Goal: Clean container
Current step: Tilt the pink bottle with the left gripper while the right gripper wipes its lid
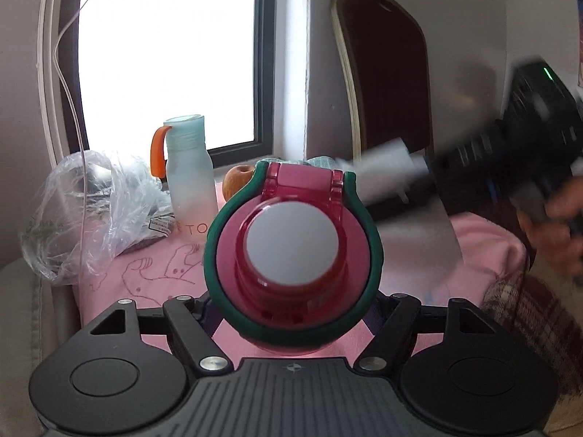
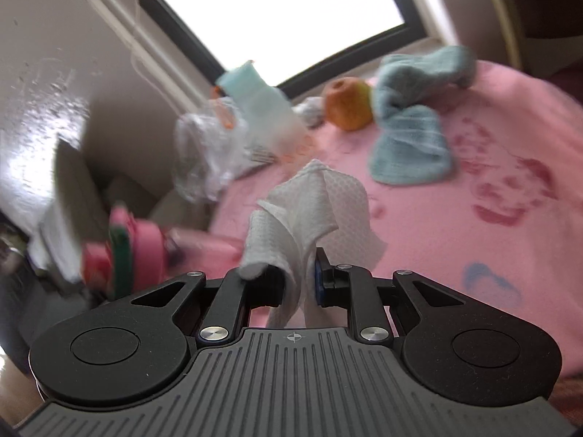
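Note:
A pink bottle [image 1: 291,247] with a white-topped lid and a dark green carry loop fills the left wrist view, lid end toward the camera. My left gripper [image 1: 291,315] is shut on its body, and the bottle hides the fingertips. The same bottle [image 2: 145,251] shows blurred at the lower left of the right wrist view. My right gripper [image 2: 298,276] is shut on a crumpled white paper towel [image 2: 313,204] that sticks up between its fingers. From the left wrist view, the right gripper [image 1: 510,153] appears blurred at the right, with the paper towel [image 1: 386,164] pointing toward the bottle.
A pink printed cloth [image 2: 473,218] covers the table. On it stand a frosted teal bottle [image 1: 189,167] with an orange strap, an apple [image 1: 237,182], a clear plastic bag [image 1: 91,211] and a blue towel [image 2: 411,138]. A chair back [image 1: 386,73] stands behind, beside the window.

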### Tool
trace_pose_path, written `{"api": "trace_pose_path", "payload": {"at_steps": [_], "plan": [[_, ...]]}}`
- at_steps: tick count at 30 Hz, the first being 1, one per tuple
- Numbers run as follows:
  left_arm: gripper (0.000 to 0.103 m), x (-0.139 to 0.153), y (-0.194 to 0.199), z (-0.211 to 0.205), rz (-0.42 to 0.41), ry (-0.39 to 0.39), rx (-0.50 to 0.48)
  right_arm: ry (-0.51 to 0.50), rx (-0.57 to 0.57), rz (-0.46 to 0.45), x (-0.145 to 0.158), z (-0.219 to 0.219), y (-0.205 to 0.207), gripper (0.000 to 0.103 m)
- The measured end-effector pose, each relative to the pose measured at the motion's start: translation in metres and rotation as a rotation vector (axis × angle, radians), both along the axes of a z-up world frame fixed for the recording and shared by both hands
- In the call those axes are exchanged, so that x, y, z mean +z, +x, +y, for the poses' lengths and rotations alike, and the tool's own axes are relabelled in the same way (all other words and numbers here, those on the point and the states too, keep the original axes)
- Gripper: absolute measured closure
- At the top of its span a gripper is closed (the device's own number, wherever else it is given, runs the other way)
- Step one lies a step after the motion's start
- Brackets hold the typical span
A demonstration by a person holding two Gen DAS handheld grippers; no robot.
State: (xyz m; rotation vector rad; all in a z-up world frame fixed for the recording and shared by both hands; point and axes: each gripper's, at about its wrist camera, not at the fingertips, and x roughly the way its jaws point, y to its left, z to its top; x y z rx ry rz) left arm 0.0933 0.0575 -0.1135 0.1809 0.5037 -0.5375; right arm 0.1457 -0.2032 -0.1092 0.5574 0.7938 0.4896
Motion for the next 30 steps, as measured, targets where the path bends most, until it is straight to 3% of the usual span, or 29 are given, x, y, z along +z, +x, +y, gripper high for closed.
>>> {"api": "trace_pose_path", "payload": {"at_steps": [4, 7, 8, 11, 15, 20, 23, 26, 28, 30], "plan": [[0.032, -0.005, -0.018, -0.013, -0.086, 0.113, -0.054, 0.193, 0.203, -0.047, 0.024, 0.025, 0.022, 0.081], [0.032, -0.006, -0.021, -0.015, -0.104, 0.145, -0.066, 0.267, 0.371, -0.018, 0.028, 0.053, 0.041, 0.081], [0.032, -0.006, -0.020, -0.014, -0.100, 0.140, -0.063, 0.237, 0.404, 0.003, 0.026, 0.063, 0.046, 0.081], [0.031, -0.007, -0.016, -0.008, -0.083, 0.119, -0.052, 0.027, 0.403, 0.076, 0.013, 0.086, 0.058, 0.084], [0.031, -0.008, -0.011, -0.003, -0.067, 0.089, -0.029, -0.263, 0.262, 0.060, -0.004, 0.085, 0.065, 0.084], [0.031, -0.007, -0.006, -0.002, -0.056, 0.069, -0.005, -0.312, 0.182, 0.146, -0.027, 0.055, 0.067, 0.084], [0.032, -0.005, -0.010, -0.003, -0.044, 0.050, 0.016, -0.216, 0.161, 0.112, -0.018, 0.042, 0.054, 0.084], [0.032, -0.003, -0.009, -0.003, -0.025, 0.020, 0.048, 0.032, 0.198, 0.029, 0.006, 0.035, 0.036, 0.084], [0.032, -0.003, -0.007, -0.002, -0.006, -0.002, 0.076, 0.229, 0.252, 0.032, 0.008, 0.034, 0.034, 0.084], [0.032, -0.003, -0.007, -0.002, 0.006, -0.015, 0.096, 0.272, 0.241, 0.059, -0.003, 0.038, 0.037, 0.084]]}}
